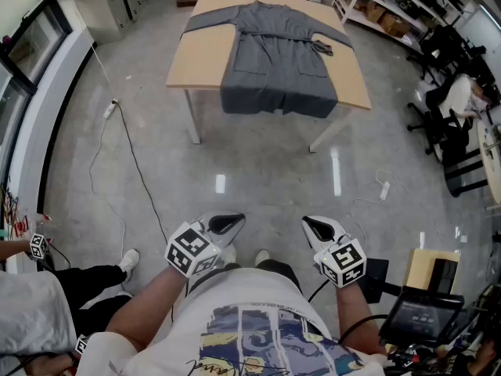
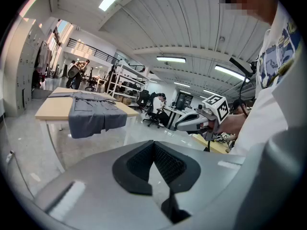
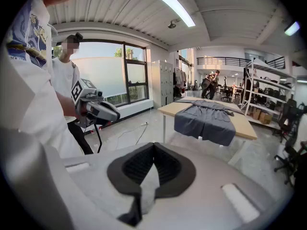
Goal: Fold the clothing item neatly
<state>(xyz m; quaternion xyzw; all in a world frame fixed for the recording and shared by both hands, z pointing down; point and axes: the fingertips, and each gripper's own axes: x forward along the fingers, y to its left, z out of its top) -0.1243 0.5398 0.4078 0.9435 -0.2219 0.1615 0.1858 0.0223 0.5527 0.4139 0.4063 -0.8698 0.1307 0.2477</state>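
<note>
Grey left tool (image 1: pixel 233 221), right tool (image 1: pixel 311 223), closed, apparently waist-high

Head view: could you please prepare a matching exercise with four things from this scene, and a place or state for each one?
Things:
1. grey garment
2. left hand-held gripper
3. white power strip
4. table

Places or states:
a. lying on the floor, left of the table
b. shut, holding nothing
c. carrying the garment
d. spread flat, hem hanging over the near edge

Pairs: 1-d, 2-b, 3-a, 4-c
</note>
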